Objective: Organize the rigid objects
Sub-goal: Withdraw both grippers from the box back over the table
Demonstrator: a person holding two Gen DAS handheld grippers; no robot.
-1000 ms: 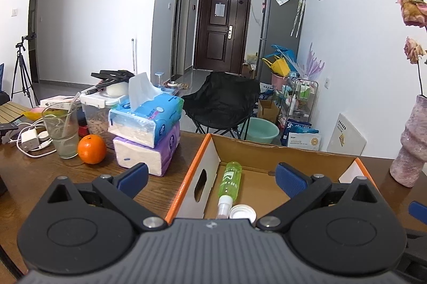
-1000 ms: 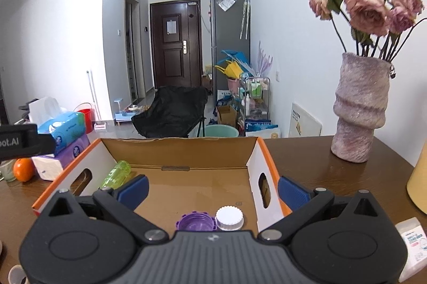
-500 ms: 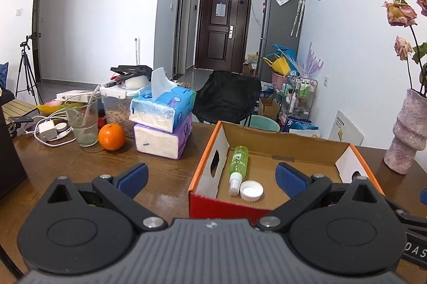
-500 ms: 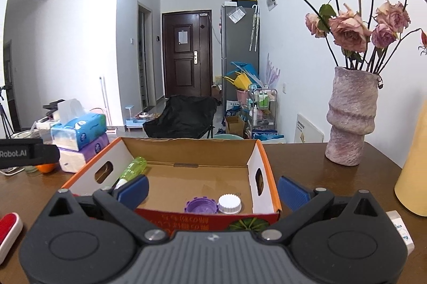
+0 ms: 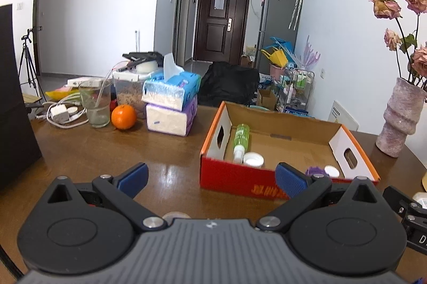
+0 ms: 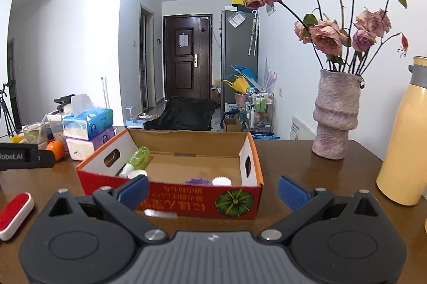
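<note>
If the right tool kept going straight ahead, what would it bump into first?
Most likely the red front wall of the cardboard box, which fills the gap ahead of the open right tool.

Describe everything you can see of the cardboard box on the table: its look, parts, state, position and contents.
The cardboard box is an open-topped tray, plain brown inside, with orange rims and a red front printed with yellow characters and a pumpkin picture. Each white end wall has an oval handle cutout. It sits flat on the brown table. Inside, a green bottle lies along the left wall with a white cap beside its tip; a purple lid and a white lid lie near the right end. Neither gripper touches it.
</note>
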